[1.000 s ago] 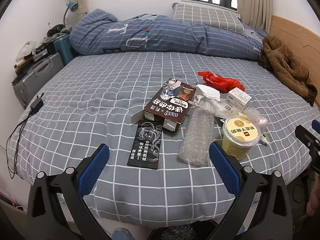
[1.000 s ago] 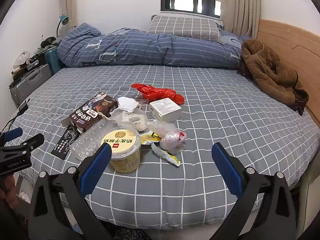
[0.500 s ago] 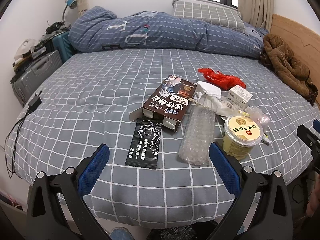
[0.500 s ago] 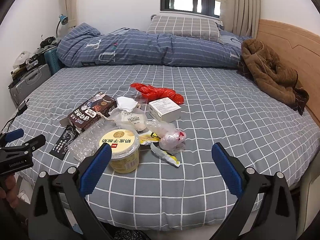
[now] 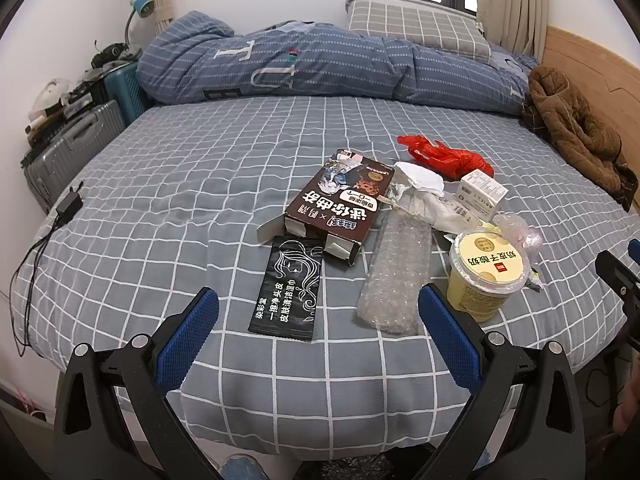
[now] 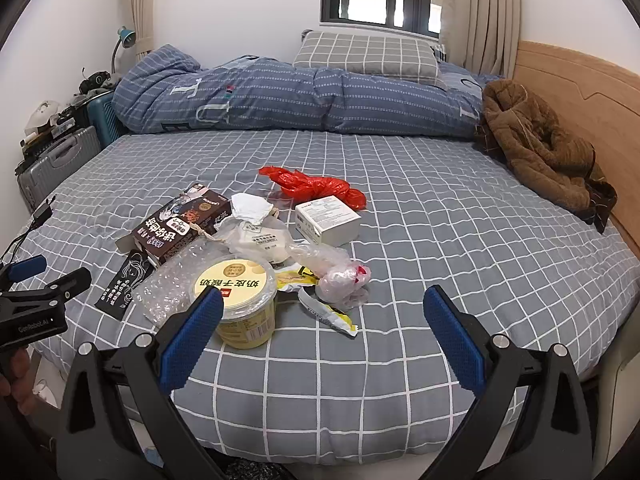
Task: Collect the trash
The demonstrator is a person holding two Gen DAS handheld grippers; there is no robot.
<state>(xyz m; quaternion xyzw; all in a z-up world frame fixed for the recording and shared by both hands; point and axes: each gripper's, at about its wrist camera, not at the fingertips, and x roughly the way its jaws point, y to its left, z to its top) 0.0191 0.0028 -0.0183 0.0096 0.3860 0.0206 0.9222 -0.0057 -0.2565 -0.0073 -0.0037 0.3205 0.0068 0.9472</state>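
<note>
Trash lies in a cluster on the grey checked bed [image 5: 168,184]: a brown snack box [image 5: 340,204], a black sachet [image 5: 290,292], bubble wrap [image 5: 394,276], a yellow yoghurt cup [image 5: 486,272], a white box [image 6: 328,220], a red plastic bag [image 6: 316,186], a crumpled clear bag [image 6: 340,276] and a yellow wrapper [image 6: 328,312]. My left gripper [image 5: 318,320] is open at the bed's near edge, just short of the sachet and bubble wrap. My right gripper [image 6: 322,320] is open, its left fingertip [image 6: 200,320] overlapping the cup in view. Neither holds anything.
A folded blue duvet [image 6: 280,96] and a checked pillow [image 6: 368,56] lie at the bed's far side. A brown jacket [image 6: 540,144] rests by the wooden headboard [image 6: 580,92]. Suitcases [image 5: 72,152] stand at the left; a charger and cable [image 5: 68,204] lie on the bed's left edge.
Both grippers have moved a little forward toward the trash, which sits slightly nearer in view. Both stay open.
</note>
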